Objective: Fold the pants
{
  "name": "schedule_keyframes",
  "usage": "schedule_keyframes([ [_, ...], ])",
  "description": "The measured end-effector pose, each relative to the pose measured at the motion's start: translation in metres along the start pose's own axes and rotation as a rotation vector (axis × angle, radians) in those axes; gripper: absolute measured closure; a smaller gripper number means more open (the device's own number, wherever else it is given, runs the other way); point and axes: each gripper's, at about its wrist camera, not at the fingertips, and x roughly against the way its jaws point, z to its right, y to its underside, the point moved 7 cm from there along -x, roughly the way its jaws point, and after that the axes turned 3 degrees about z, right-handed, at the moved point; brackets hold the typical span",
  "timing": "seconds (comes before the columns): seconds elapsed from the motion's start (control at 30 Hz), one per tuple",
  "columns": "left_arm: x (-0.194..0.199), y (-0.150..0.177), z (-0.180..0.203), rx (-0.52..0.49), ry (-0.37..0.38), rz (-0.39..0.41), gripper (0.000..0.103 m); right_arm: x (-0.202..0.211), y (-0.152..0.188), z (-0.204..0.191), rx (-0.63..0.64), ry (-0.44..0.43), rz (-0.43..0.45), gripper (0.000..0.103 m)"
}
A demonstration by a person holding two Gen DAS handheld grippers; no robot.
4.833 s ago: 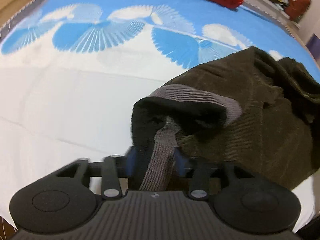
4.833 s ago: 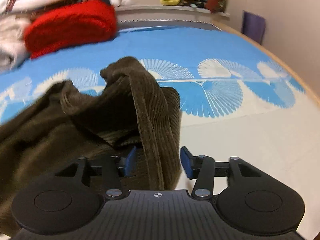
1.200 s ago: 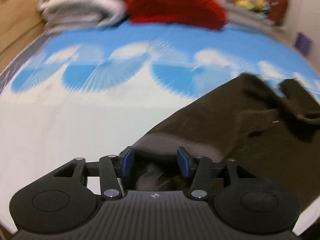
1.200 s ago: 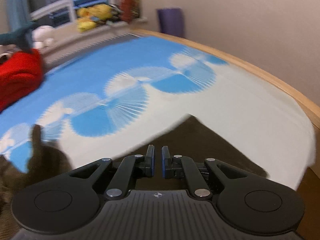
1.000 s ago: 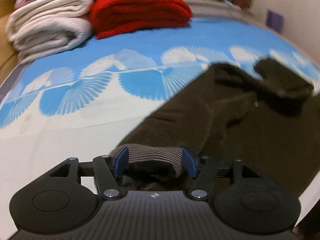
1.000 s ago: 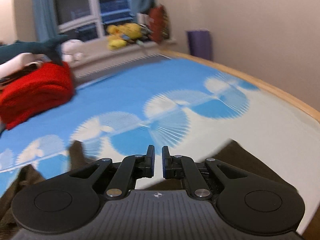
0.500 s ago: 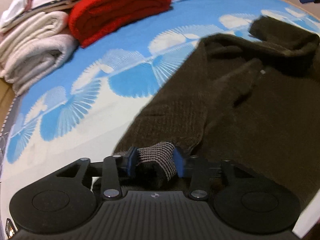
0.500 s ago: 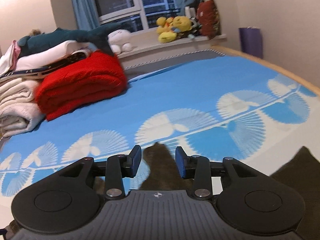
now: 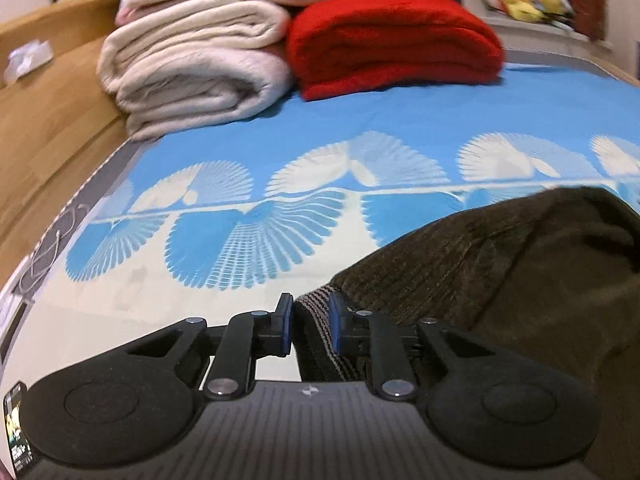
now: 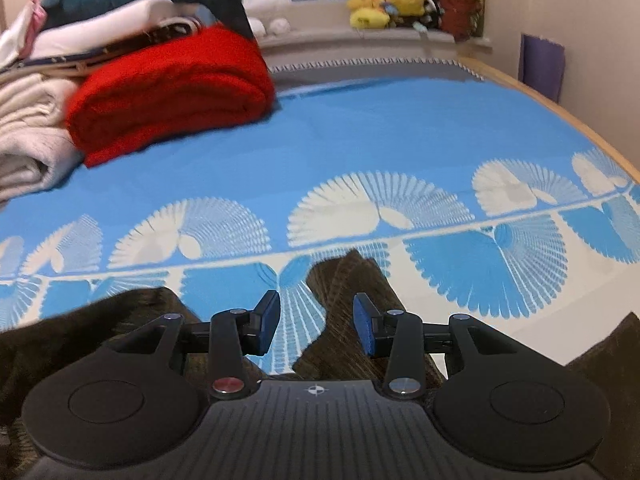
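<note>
The dark brown corduroy pants (image 9: 500,272) lie bunched on the blue-and-white patterned bed cover (image 9: 320,140). My left gripper (image 9: 310,326) is shut on the grey striped waistband (image 9: 316,332) at the pants' near left edge. In the right wrist view my right gripper (image 10: 316,322) is open above the pants (image 10: 352,280); a ridge of brown cloth runs between and under its fingers, not pinched. More of the pants shows at the lower left (image 10: 100,320).
A folded red blanket (image 9: 392,44) and rolled cream blankets (image 9: 192,68) are stacked at the far end of the bed. The wooden bed frame (image 9: 52,120) runs along the left. Stuffed toys (image 10: 384,4) sit on the windowsill; a wall (image 10: 580,40) is at right.
My left gripper has closed tighter on the waistband and swung left, so the pants now lie to its right. My right gripper has let go of the cloth and stands open.
</note>
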Motion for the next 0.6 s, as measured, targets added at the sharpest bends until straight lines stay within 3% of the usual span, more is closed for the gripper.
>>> schedule_keyframes([
  [0.07, -0.01, -0.003, -0.01, 0.033, -0.029, -0.018, 0.093, -0.009, 0.002, 0.001, -0.008, 0.011, -0.027, 0.061],
  [0.13, -0.023, -0.006, -0.02, 0.084, -0.034, -0.045, 0.094, -0.015, 0.004, 0.001, -0.012, 0.017, -0.049, 0.061],
  [0.33, -0.04, -0.003, -0.051, 0.299, 0.049, -0.117, 0.093, -0.024, 0.004, -0.002, -0.011, 0.022, -0.083, 0.061],
  [0.47, -0.044, 0.0, -0.064, 0.379, 0.087, -0.134, 0.088, -0.028, 0.004, -0.003, -0.033, 0.009, -0.098, 0.06],
  [0.6, -0.05, 0.003, -0.091, 0.46, 0.06, -0.137, 0.087, -0.029, 0.004, -0.004, -0.027, 0.006, -0.097, 0.06],
])
